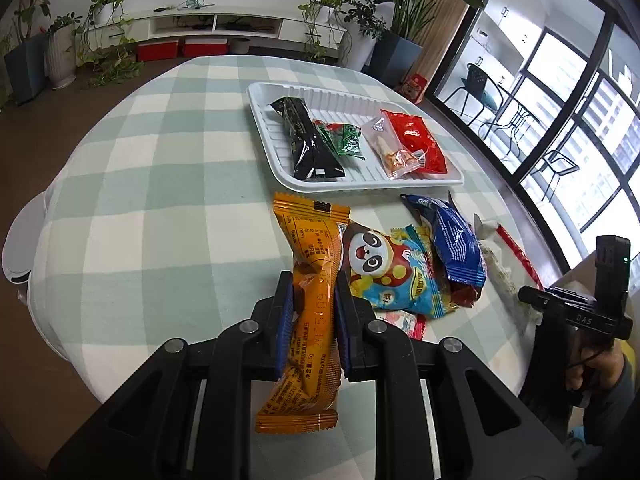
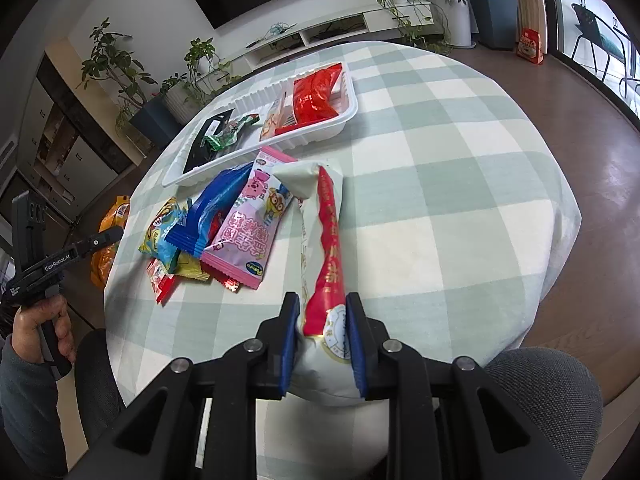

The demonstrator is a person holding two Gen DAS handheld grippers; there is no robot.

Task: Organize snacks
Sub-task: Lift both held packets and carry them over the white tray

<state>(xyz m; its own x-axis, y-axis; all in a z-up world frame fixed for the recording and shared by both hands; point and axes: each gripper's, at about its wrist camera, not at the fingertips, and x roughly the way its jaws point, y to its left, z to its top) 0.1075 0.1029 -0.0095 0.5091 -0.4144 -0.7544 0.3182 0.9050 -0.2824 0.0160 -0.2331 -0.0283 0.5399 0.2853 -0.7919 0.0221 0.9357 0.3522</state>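
Observation:
My left gripper (image 1: 313, 300) is shut on an orange snack packet (image 1: 310, 280), held above the near table edge. My right gripper (image 2: 322, 312) is shut on a white packet with a red stripe (image 2: 326, 248). A white tray (image 1: 264, 96) at the far middle of the table holds a black packet (image 1: 306, 140), a green one (image 1: 344, 140), a clear one (image 1: 390, 148) and a red one (image 1: 418, 140). Between tray and grippers lies a pile: a panda packet (image 1: 384, 264), a blue packet (image 1: 456, 240) and a pink packet (image 2: 248, 224). The tray also shows in the right wrist view (image 2: 340, 120).
The round table has a green and white checked cloth (image 1: 160, 168). A grey chair (image 2: 552, 392) stands at the near right. Potted plants (image 1: 352, 24) and a low white TV shelf (image 1: 216, 24) line the far wall. Glass doors are on the right.

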